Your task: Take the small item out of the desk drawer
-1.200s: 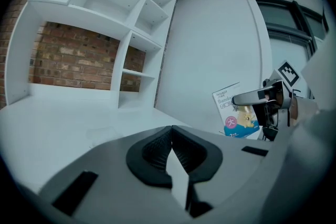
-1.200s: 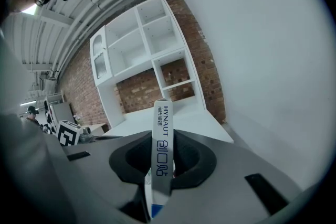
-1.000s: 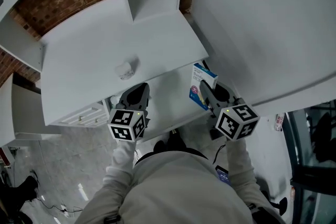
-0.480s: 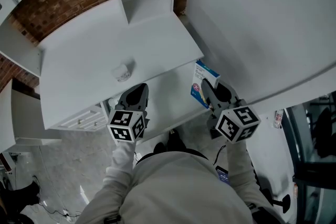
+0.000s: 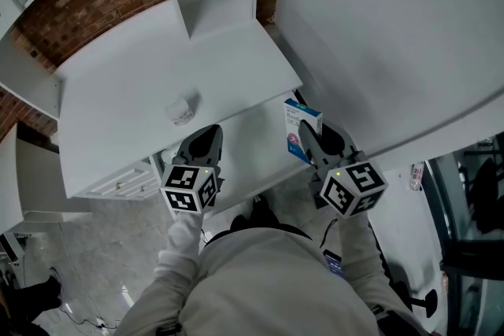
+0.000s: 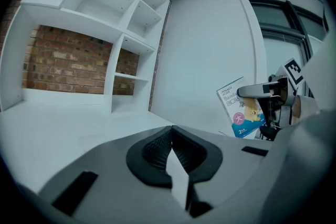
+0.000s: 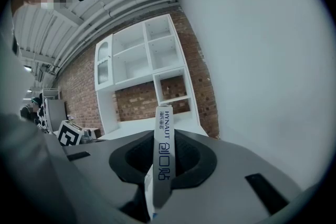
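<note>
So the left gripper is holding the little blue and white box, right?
No, the right gripper holds the little blue and white cardboard box; its jaws are opening with the box between them. The right gripper view shows it. The left gripper is shut on nothing.

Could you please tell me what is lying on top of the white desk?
Only a small, rounded white object sits on the white desk top. The black left gripper overlaps the top's front edge, so anything beneath its tip cannot be seen.
</note>
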